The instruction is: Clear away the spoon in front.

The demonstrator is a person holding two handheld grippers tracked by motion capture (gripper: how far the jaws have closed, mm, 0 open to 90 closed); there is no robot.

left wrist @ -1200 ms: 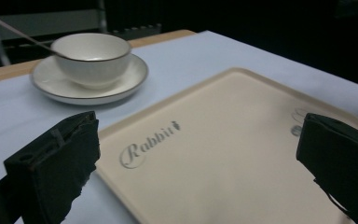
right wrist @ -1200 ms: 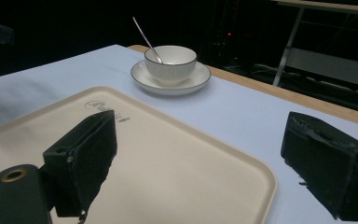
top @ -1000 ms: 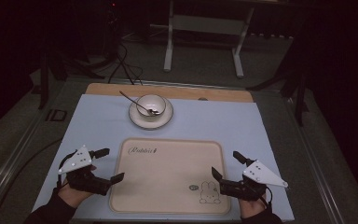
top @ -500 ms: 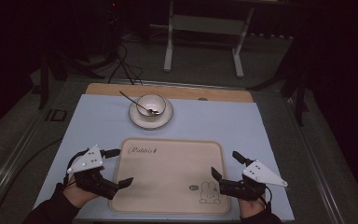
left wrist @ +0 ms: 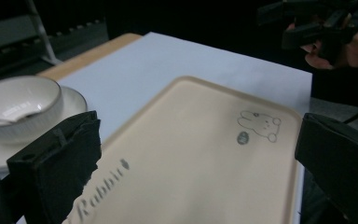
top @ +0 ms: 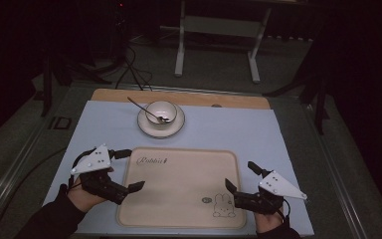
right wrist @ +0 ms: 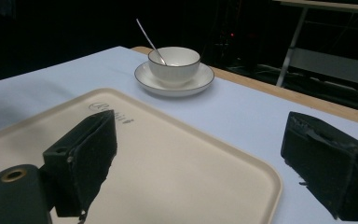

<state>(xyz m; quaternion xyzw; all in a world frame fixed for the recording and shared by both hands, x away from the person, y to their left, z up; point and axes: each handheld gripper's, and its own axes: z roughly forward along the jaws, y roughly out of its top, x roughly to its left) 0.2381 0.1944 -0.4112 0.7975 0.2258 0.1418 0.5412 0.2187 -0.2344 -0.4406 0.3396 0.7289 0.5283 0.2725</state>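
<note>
Likely a two-sided tray grab: tray (top: 179,189) lies flat on the blue mat (top: 258,132), empty. Left gripper (top: 129,169) and right gripper (top: 238,175), both spread, straddle its side edges. Close evenly on each rim, lift level.

A dim lab or recording room set up as a test bench: ahead of the jaws, a wooden counter (top: 179,97) covered with a pale blue sheet (top: 238,134) stands on grey carpet, with loose black cables (top: 129,64) and a white metal frame stand (top: 216,27) beyond it in the dark.
</note>
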